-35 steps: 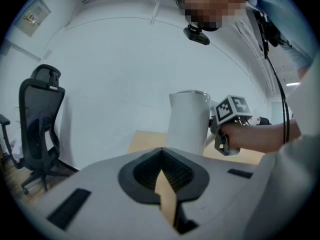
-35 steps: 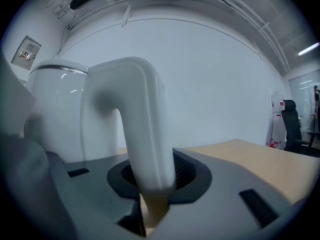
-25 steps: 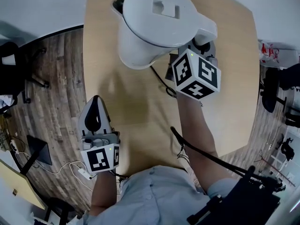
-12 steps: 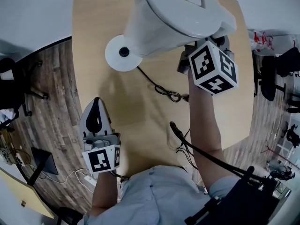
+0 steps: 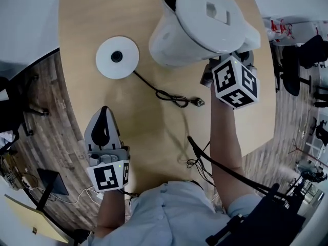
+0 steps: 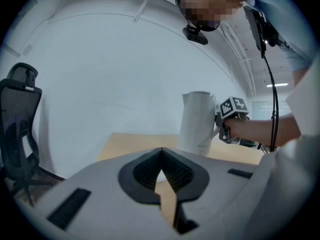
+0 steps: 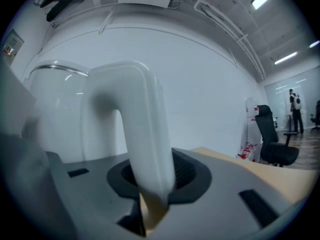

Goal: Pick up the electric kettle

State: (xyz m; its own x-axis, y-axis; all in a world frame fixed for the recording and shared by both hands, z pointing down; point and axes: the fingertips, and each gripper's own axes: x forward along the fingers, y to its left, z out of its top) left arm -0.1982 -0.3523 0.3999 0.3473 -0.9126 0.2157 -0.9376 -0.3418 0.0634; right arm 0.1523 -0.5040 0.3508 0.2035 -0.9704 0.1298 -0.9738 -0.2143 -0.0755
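Note:
The white electric kettle [image 5: 200,24] hangs above the far side of the wooden table [image 5: 154,137], clear of its round white base [image 5: 117,57], which lies to its left. My right gripper [image 5: 229,61] is shut on the kettle's handle [image 7: 145,129], which fills the space between its jaws [image 7: 150,184]. From the left gripper view the kettle [image 6: 198,121] is seen upright in the air, held from the right. My left gripper [image 5: 104,111] hovers at the table's near left edge, shut and empty [image 6: 161,170].
The base's black cord [image 5: 164,92] curls across the table and ends in a plug [image 5: 199,102]. Black office chairs [image 5: 297,60] stand on the wood floor to the right, and another chair [image 6: 17,129] to the left. A cable [image 5: 205,160] trails along my right arm.
The right gripper has lifted the kettle off its base and carried it to the right; the round base and cord now lie uncovered. The left gripper has barely shifted.

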